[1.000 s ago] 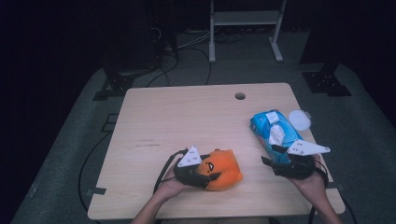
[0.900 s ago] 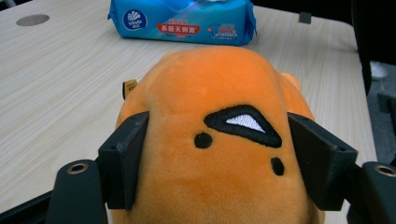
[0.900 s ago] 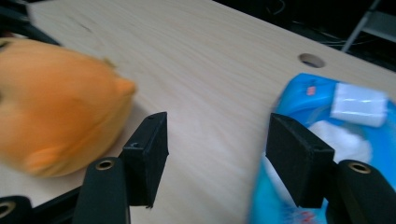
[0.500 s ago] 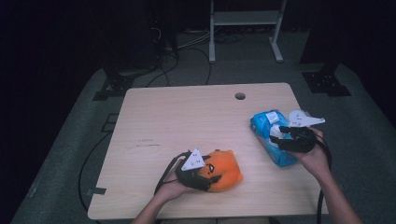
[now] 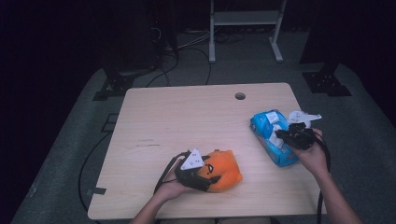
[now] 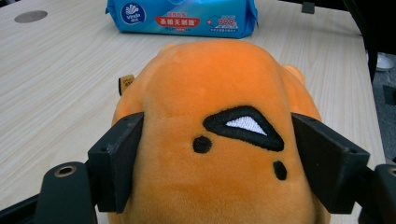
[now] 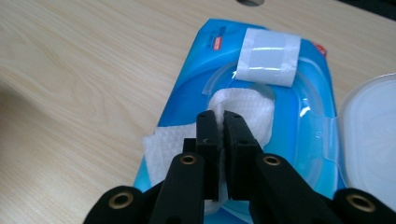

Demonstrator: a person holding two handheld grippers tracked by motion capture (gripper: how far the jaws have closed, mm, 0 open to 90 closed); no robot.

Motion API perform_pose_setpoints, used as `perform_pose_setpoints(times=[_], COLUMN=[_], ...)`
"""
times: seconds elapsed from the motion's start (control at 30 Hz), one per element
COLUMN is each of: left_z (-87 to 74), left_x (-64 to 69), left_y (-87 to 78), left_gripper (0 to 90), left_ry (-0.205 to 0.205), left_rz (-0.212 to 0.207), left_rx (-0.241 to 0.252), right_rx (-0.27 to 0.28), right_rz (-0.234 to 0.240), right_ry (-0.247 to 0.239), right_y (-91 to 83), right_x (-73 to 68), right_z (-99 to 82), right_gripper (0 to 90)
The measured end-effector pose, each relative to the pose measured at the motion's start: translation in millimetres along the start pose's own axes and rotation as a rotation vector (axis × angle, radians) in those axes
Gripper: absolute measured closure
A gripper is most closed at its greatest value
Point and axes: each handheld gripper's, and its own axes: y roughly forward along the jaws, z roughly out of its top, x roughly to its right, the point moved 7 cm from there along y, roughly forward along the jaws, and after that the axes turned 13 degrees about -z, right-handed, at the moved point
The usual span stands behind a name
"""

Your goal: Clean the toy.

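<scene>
Right hand-held gripper (image 7: 221, 140) pinches a quilted white wipe (image 7: 245, 109); left hand-held gripper (image 6: 210, 154) loosening around the fuzzy orange plush (image 6: 215, 93)

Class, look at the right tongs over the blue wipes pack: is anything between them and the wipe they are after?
Nothing visible. The pack's lid is flipped open to the side, and the right tongs have just closed on the white wipe sticking out of the blue wipes pack. The seal sticker is peeled back, clear of the opening.
</scene>
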Motion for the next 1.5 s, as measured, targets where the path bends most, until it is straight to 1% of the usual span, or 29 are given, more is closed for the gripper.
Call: perform_pose_setpoints(times=[0.07,0.13,0.17,0.23,0.33,0.37,0.43,0.47,0.57,0.6,0.67,0.73,0.8,0.83,0.87,0.93,1.0,1.03,1.07,1.13,1.23,1.27,1.33,1.37,1.4,1.47,1.5], left_z=[-0.1,-0.6,-1.3,-2.2,-3.7,-3.9,-3.8,-3.8,-3.8,-3.8,-4.0,-3.9,-4.3,-4.6,-4.8,-4.7,-4.9,-5.0,-5.1,-5.2,-5.2,-5.1,-5.2,-5.2,-5.1,-5.0,-4.7], left_x=[-0.4,-0.3,-0.2,0.1,0.4,0.4,0.3,0.3,0.3,0.1,0.1,0.0,-0.5,-0.8,-0.7,-0.6,-0.8,-0.8,-0.7,-0.7,-1.1,-1.1,-1.0,-0.9,-0.7,-0.7,-0.5], left_y=[-0.1,-0.4,-0.8,-1.6,-2.5,-2.6,-2.2,-2.1,-1.4,-1.2,-1.1,-0.8,-1.3,-1.7,-1.8,-1.7,-1.8,-1.8,-1.9,-1.9,-1.6,-1.5,-1.4,-1.5,-1.2,-1.2,-1.0], left_gripper=[21.8,21.7,21.7,21.6,21.2,21.2,21.1,21.1,20.8,20.6,20.5,20.4,20.4,20.3,20.3,20.3,20.2,20.2,20.2,20.2,19.9,19.9,19.8,19.7,19.7,19.7,19.7], left_ry=[-0.001,-0.003,0.001,0.0,0.002,0.0,0.0,0.003,0.005,0.006,0.002,0.002,0.003,0.006,0.008,0.01,0.008,0.008,0.006,0.007,0.008,0.008,0.008,0.007,0.006,0.01,0.01], left_rz=[-0.002,-0.002,-0.001,0.001,0.003,0.005,0.007,0.008,0.012,0.013,0.012,0.012,0.009,0.009,0.01,0.011,0.009,0.009,0.01,0.009,0.008,0.008,0.008,0.007,0.008,0.007,0.008], left_rx=[-0.002,0.001,-0.001,-0.002,0.0,0.002,0.004,0.002,0.0,0.0,-0.001,0.004,0.001,-0.003,-0.002,-0.002,-0.001,0.001,0.001,0.002,0.004,0.005,0.005,0.005,0.008,0.004,0.004], right_rx=[0.012,0.033,0.043,0.066,0.11,0.124,0.155,0.169,0.207,0.224,0.247,0.263,0.268,0.274,0.276,0.278,0.265,0.259,0.249,0.222,0.158,0.134,0.11,0.097,0.088,0.079,0.08], right_rz=[0.013,0.026,0.041,0.054,0.09,0.107,0.139,0.164,0.204,0.219,0.24,0.274,0.291,0.307,0.327,0.343,0.377,0.385,0.403,0.454,0.532,0.556,0.565,0.582,0.587,0.572,0.56], right_ry=[0.012,0.014,0.015,0.007,-0.001,-0.005,-0.03,-0.043,-0.079,-0.1,-0.122,-0.142,-0.171,-0.177,-0.181,-0.21,-0.234,-0.245,-0.252,-0.264,-0.302,-0.31,-0.312,-0.31,-0.306,-0.306,-0.305], right_y=[-6.5,-15.5,-20.3,-29.9,-45.3,-50.4,-61.0,-68.1,-83.9,-90.6,-99.3,-108.5,-114.4,-117.2,-120.2,-124.8,-130.2,-131.7,-133.9,-138.7,-138.2,-134.5,-125.4,-119.5,-113.0,-98.8,-91.9], right_x=[-0.9,-3.2,-4.9,-8.1,-17.4,-22.1,-33.3,-41.8,-60.5,-68.5,-79.4,-92.2,-104.2,-110.3,-116.7,-128.9,-143.3,-147.6,-153.1,-164.0,-178.3,-182.6,-185.5,-186.3,-186.2,-184.7,-184.0], right_z=[3.0,7.3,10.2,16.9,26.4,28.8,32.8,34.5,37.8,39.2,41.4,44.1,46.1,47.0,47.2,46.0,41.6,39.6,36.9,31.1,20.9,18.0,16.8,16.9,17.9,20.6,22.1], right_gripper=[85.5,85.8,85.9,85.8,85.8,85.8,85.8,85.8,85.8,85.8,85.7,85.7,85.7,85.7,85.7,85.7,85.6,85.7,85.7,85.4,85.2,85.2,85.0,84.9,84.7,83.3,80.6])
